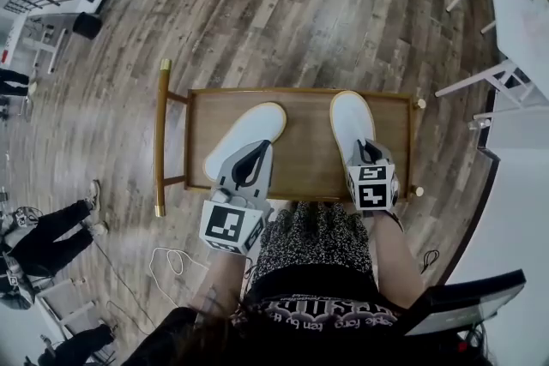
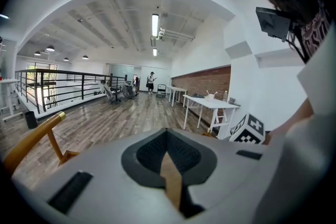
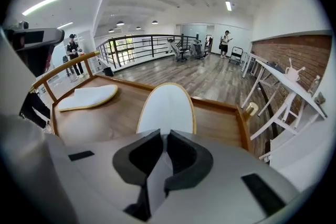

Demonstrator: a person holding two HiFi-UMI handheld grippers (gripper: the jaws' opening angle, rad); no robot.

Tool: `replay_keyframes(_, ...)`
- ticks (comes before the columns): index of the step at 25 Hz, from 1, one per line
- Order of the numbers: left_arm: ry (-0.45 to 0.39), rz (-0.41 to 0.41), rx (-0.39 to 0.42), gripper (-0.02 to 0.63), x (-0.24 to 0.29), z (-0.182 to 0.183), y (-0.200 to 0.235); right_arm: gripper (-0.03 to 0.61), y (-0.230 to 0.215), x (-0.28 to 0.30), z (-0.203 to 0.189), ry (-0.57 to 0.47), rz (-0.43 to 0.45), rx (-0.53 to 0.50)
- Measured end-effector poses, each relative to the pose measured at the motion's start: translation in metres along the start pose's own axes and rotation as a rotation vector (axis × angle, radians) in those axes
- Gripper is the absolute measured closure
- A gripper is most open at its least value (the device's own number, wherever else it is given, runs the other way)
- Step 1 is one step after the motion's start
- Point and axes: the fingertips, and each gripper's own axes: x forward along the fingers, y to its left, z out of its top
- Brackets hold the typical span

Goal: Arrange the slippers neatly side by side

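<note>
Both tongs are over the near edge of the wooden cart top (image 1: 304, 159), each at the heel end of one slipper. On the left tongs (image 1: 256, 152) the two jaws are pressed together at the tips, and only a thin wood-coloured strip shows in the slit behind them. These tongs point toward 1 o'clock and are tilted up to the room; I cannot tell if they touch the slipper under them. On the right tongs (image 1: 367, 152) the jaws are almost together and pinch the near end of the right slipper (image 1: 350, 120), whose white material fills the narrow slit. This slipper lies flat and points to 12 o'clock. The left slipper (image 1: 253, 126) lies flat too, at 10 o'clock from the right tongs. It is turned toward 1 o'clock, so the toes are nearer to each other than the heels. The two slippers are apart, with bare wood between them. The cart handle (image 1: 161, 137) is at 9 o'clock.
</note>
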Motion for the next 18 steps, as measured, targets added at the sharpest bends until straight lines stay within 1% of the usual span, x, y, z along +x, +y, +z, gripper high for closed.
replay_keyframes(5,0.001,-0.012,-0.002,0.614,0.002,0.003,-0.002,0.551,-0.035,-0.014,-0.007,0.041,-0.089,0.06)
replay_keyframes(11,-0.025,-0.026,0.001,0.614,0.006,0.01,-0.007,0.551,-0.073,-0.016,-0.025,0.107,-0.16,0.113)
replay_keyframes(15,-0.019,-0.018,-0.005,0.614,0.004,0.008,-0.006,0.551,-0.085,-0.019,-0.032,0.11,-0.196,0.17)
replay_keyframes(18,-0.013,-0.019,0.003,0.614,0.002,0.004,-0.005,0.551,-0.089,-0.016,-0.036,0.106,-0.219,0.17)
